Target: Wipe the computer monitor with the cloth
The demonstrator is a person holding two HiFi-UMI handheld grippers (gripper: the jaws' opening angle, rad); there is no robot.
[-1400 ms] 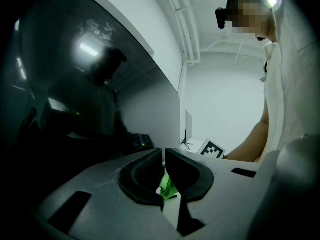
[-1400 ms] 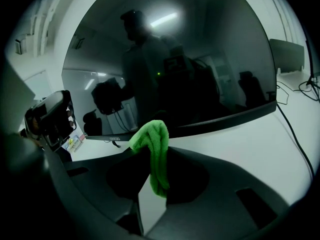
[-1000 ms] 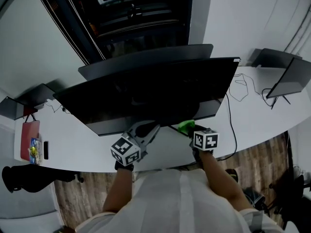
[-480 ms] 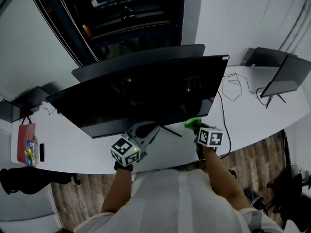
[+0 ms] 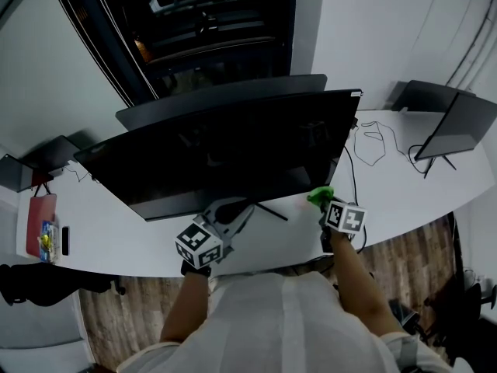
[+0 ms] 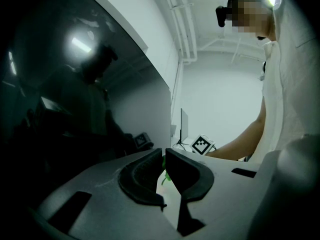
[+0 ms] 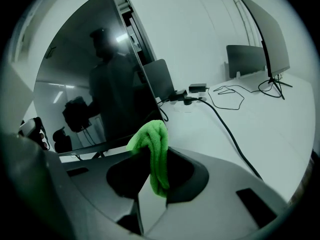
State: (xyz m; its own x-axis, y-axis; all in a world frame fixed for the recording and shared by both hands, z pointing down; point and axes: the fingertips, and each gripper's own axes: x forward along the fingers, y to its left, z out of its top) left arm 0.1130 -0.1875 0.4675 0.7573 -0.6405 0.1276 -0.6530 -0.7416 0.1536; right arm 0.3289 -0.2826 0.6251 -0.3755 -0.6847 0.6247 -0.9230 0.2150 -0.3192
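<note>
In the head view, the cloth (image 5: 319,196) is seen pinched by the right gripper (image 5: 324,203), just near of the monitor (image 5: 225,158)'s lower right corner and apparently off the glass, so the wipe is judged unfinished, with the wide screen to the left left to cover. In the left gripper view, the left gripper (image 6: 163,171) is shown pressed together on nothing beside the screen. In the right gripper view, the cloth is clamped between the jaws, bunched just right of the screen edge.

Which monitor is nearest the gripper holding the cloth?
The large dark monitor directly in front: the right gripper holds the green cloth by its right edge. The other monitors stand farther off.
</note>
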